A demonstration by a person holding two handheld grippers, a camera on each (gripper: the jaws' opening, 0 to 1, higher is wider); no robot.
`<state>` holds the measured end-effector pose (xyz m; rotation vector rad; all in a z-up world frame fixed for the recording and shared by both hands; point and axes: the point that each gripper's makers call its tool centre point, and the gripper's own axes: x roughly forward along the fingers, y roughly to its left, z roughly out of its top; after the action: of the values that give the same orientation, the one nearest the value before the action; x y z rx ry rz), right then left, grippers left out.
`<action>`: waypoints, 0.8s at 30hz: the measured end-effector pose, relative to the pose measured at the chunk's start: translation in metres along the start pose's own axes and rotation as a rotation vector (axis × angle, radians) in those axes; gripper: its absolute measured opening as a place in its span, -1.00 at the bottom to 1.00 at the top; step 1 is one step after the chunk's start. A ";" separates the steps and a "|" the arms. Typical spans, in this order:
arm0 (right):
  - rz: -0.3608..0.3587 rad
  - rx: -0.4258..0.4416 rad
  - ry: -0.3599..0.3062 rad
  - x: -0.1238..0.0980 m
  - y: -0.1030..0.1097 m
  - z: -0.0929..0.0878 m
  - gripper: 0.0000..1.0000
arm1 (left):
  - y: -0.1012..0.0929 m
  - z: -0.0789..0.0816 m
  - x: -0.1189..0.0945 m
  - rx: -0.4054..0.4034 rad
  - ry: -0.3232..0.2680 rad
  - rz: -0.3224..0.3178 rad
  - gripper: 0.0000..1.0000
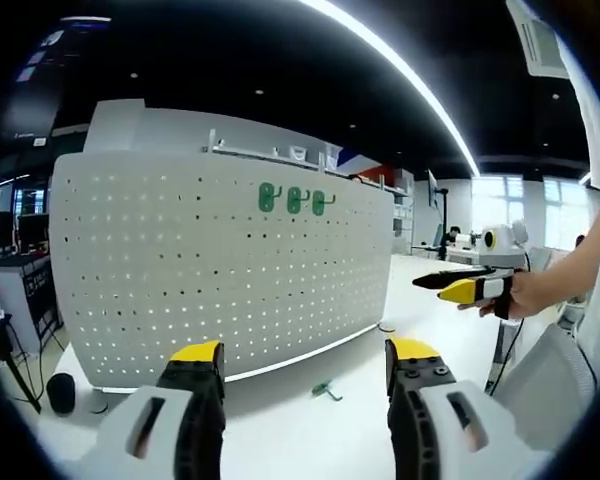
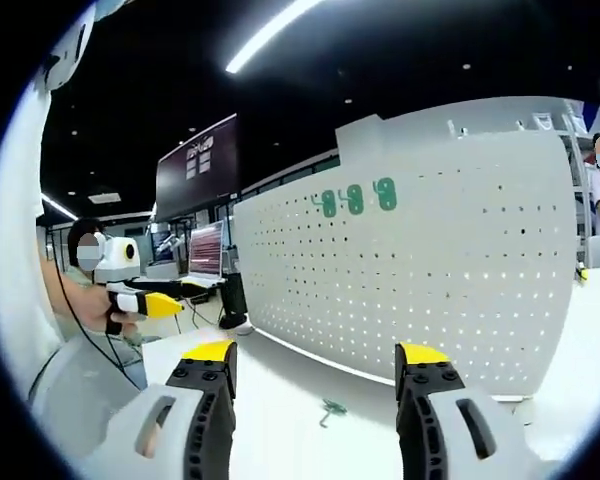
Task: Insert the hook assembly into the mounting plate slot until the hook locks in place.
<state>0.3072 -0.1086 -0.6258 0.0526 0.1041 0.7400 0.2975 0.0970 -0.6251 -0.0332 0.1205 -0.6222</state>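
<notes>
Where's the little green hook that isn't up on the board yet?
The loose green hook lies on the white table just in front of the pegboard, seen between the open jaws in both views, below three green hooks already mounted.

Ceiling: dark, crossed by a long bright white strip light (image 1: 410, 85) that curves across the left gripper view.
Large dark wall screen (image 2: 198, 167): hangs high behind the work surface in the right gripper view, showing small pale text.
White table top (image 1: 300, 425): smooth and pale.
Small round black object (image 1: 61, 392): sits at the table's left edge in the left gripper view.
Windows (image 1: 525, 210): bright, far in the background.
</notes>
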 end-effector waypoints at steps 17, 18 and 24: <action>-0.034 0.026 0.028 -0.016 0.005 -0.021 0.25 | 0.000 -0.022 -0.016 -0.022 0.037 0.008 0.35; -0.035 0.029 0.028 -0.016 0.006 -0.022 0.25 | 0.001 -0.023 -0.017 -0.022 0.038 0.009 0.35; -0.038 0.034 0.037 -0.019 0.008 -0.028 0.25 | 0.003 -0.024 -0.019 -0.025 0.042 0.019 0.34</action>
<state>0.2850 -0.1151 -0.6516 0.0690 0.1530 0.7017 0.2805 0.1108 -0.6473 -0.0429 0.1695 -0.6022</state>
